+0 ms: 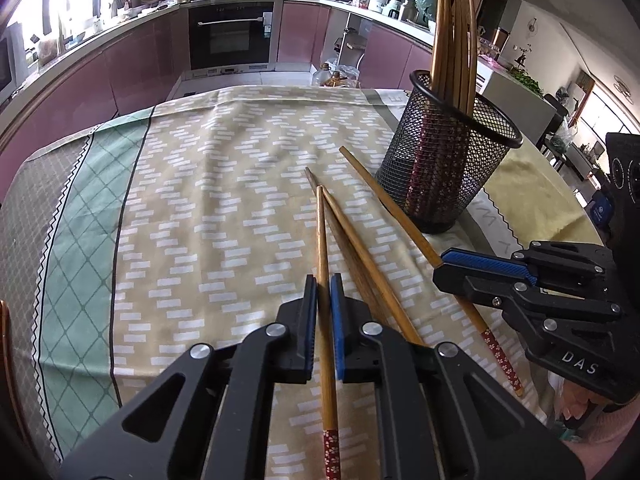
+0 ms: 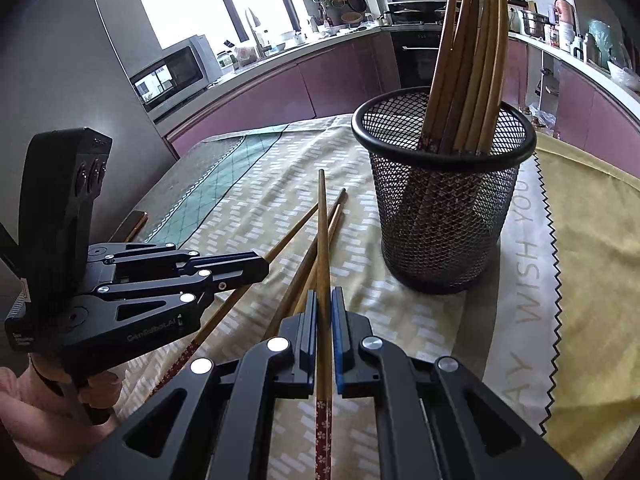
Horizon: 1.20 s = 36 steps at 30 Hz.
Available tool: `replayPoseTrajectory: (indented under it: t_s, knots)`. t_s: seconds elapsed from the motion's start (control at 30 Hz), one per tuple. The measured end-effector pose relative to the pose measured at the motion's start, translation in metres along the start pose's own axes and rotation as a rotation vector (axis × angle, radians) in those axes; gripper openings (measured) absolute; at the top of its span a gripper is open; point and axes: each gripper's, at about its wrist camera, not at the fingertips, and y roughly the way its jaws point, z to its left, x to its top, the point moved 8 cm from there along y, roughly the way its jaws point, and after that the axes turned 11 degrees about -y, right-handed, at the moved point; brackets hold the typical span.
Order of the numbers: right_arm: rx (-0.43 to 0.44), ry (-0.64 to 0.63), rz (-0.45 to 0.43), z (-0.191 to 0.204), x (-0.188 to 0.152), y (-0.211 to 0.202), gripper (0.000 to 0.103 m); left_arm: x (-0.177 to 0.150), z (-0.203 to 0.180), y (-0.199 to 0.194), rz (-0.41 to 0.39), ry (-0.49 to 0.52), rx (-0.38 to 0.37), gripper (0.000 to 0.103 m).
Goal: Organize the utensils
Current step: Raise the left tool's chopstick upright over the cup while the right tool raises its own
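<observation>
On the worktop (image 1: 192, 184), spread with a patterned cloth, the left hand-held gripper (image 1: 324, 292) is clenched on one chopstick (image 1: 322, 240), its blue pads pressing the wooden shaft from both sides. That chopstick's thin tip points away across the cloth, and its red flowered end runs back under the gripper body. The right hand-held gripper (image 2: 325, 300) is likewise clamped on a second chopstick (image 2: 322, 224), seen from the left wrist as a stick slanting toward the mesh cup (image 2: 440, 208). Two loose chopsticks (image 1: 360, 256) lie on the cloth between the two grasped ones, side by side and partly crossed under them, one darker than the other. The black mesh cup stands upright on the cloth just beyond the sticks, toward the right, and holds a bundle of chopsticks (image 2: 468, 60) standing thin ends up, leaning against its far rim. A person's hand (image 2: 24, 392) grips the left tool's handle.
</observation>
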Motion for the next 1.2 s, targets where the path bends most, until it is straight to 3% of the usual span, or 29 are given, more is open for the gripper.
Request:
replayPoseTrajectory:
  t_s: [0.47,1.2]
  knots:
    - [0.025,-0.011,-0.052,0.004,0.005,-0.026,0.006,0.006,-0.013,-0.029,-0.049,0.021,-0.044,0.007]
    - [0.029,0.0,-0.166,-0.005,0.025,-0.065,0.006,0.022,-0.041,-0.083,-0.107,0.037,-0.211,0.007]
